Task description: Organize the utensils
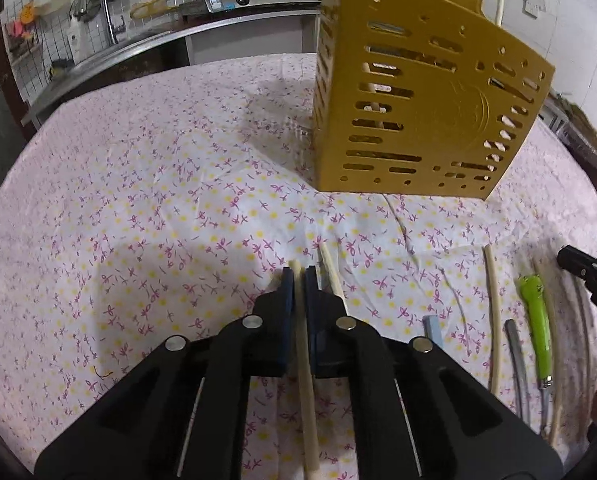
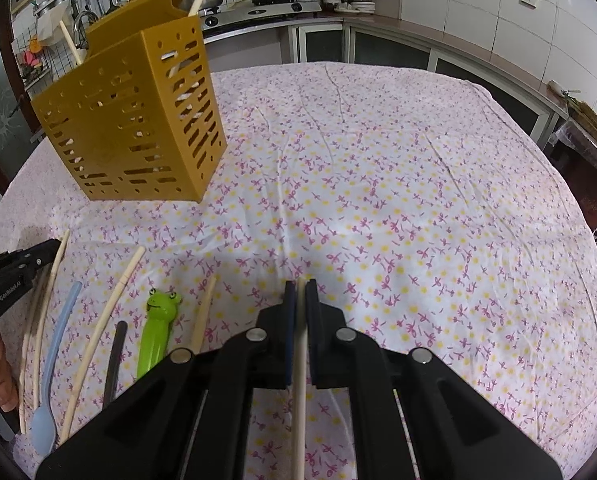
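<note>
Both grippers hold one chopstick each.
The left gripper (image 1: 299, 274) and right gripper (image 2: 300, 286) are closed on pale chopsticks, near the yellow holder (image 1: 418, 92) on the floral cloth (image 1: 138, 200).

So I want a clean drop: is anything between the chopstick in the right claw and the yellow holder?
Nothing visible. The right claw grips its chopstick, and only bare floral tablecloth lies between it and the yellow holder.
</note>
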Motion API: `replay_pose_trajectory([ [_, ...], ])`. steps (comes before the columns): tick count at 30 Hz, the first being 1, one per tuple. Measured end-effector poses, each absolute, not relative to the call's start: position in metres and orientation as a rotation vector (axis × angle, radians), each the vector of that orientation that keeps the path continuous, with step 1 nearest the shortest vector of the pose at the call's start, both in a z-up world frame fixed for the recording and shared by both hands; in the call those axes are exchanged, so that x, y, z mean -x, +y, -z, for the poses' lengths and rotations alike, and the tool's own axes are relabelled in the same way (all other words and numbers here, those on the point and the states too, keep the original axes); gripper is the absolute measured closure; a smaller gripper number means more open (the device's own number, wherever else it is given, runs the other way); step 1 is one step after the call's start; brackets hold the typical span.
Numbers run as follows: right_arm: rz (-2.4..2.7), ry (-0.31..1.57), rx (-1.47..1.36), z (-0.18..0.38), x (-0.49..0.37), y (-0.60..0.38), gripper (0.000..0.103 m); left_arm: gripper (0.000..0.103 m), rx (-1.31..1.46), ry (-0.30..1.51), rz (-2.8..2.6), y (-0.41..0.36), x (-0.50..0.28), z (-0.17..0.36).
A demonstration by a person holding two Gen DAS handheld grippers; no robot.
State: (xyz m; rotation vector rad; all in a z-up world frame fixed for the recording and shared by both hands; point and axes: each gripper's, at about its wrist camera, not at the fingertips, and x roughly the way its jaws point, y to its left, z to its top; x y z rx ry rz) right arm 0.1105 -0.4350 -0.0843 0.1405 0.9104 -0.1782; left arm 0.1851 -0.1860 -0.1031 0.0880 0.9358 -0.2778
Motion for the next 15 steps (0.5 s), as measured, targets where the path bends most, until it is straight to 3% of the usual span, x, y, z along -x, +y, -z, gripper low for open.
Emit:
replay_pose_trajectory([
  [15, 0.177, 0.818, -0.144, 0.050, -0.096, -0.434, 0.098, 0.099, -0.056, 0.854, 0.290, -0.172, -0.175, 0.068],
])
